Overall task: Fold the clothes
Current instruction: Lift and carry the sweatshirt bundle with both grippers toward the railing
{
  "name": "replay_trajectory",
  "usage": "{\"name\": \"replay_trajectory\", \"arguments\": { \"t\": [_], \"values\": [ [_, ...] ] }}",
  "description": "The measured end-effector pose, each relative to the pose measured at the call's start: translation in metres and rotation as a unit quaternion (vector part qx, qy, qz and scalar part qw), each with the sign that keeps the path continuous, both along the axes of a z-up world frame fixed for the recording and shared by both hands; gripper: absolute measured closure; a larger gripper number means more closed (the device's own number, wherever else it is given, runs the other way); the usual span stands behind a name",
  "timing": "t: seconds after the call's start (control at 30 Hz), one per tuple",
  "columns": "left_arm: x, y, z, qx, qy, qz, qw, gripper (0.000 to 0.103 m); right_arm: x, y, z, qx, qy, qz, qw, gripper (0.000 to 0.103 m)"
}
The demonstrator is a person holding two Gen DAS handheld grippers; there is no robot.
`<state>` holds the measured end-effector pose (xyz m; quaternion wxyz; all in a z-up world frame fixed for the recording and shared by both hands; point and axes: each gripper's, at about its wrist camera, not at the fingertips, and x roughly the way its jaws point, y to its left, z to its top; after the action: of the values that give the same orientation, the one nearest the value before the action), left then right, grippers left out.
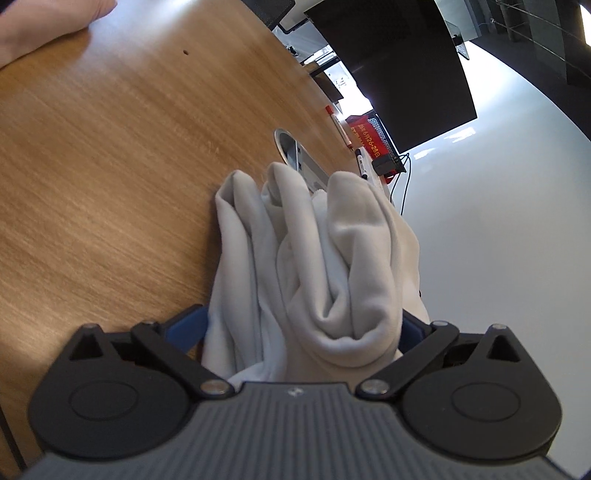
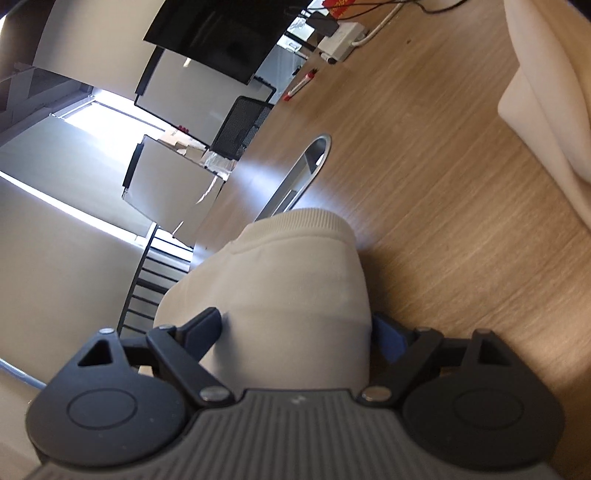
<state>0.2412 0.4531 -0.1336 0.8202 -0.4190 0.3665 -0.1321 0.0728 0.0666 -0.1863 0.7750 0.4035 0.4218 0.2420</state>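
A pale cream garment [image 1: 306, 258] lies bunched in thick folds on the wooden table [image 1: 110, 184], near its right edge. My left gripper [image 1: 299, 325] stands wide open around the near end of the bunch, and its blue pads [image 1: 188, 326] flank the cloth without squeezing it. In the right wrist view a ribbed hem of the garment [image 2: 295, 280] rises between the fingers of my right gripper [image 2: 295, 328], whose jaws are also spread wide. More of the cream cloth [image 2: 546, 92] hangs at the upper right of that view.
A person's hand [image 1: 48, 26] rests on the table's far left. A metal cable port [image 1: 291, 147] is set in the table beyond the cloth. Marker pens [image 1: 336, 125], a red box [image 1: 369, 136] and a black screen [image 1: 399, 62] are behind it.
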Motion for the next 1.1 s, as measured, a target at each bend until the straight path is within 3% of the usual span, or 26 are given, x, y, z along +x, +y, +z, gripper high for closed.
{"name": "replay_trajectory", "arguments": {
  "t": [0.17, 0.4, 0.57, 0.73, 0.9, 1.0, 1.1],
  "values": [
    [-0.004, 0.001, 0.0, 0.002, -0.004, 0.003, 1.0, 0.002, 0.004, 0.009, 0.002, -0.023, -0.001, 0.02, 1.0, 0.012],
    [-0.01, 0.001, 0.0, -0.005, -0.002, 0.013, 0.9999, 0.017, 0.005, 0.019, 0.005, -0.035, -0.018, 0.016, 0.999, 0.013],
    [-0.011, -0.002, 0.001, -0.003, -0.006, 0.016, 0.9998, 0.022, 0.007, 0.025, 0.007, -0.044, -0.025, 0.015, 0.999, 0.016],
    [-0.008, 0.001, -0.002, -0.011, -0.004, 0.007, 0.9999, 0.015, 0.011, 0.03, 0.007, -0.042, -0.025, 0.015, 0.999, 0.015],
    [-0.007, -0.003, -0.002, 0.004, -0.014, 0.007, 0.9999, 0.012, 0.011, 0.027, 0.003, -0.043, -0.028, 0.016, 0.999, 0.015],
    [-0.01, -0.004, -0.001, 0.001, -0.016, 0.013, 0.9998, 0.018, 0.011, 0.03, 0.004, -0.049, -0.032, 0.016, 0.998, 0.015],
    [-0.015, -0.005, 0.003, 0.001, -0.028, 0.014, 0.9995, 0.034, 0.009, 0.034, 0.007, -0.055, -0.044, 0.015, 0.997, 0.021]
  ]
}}
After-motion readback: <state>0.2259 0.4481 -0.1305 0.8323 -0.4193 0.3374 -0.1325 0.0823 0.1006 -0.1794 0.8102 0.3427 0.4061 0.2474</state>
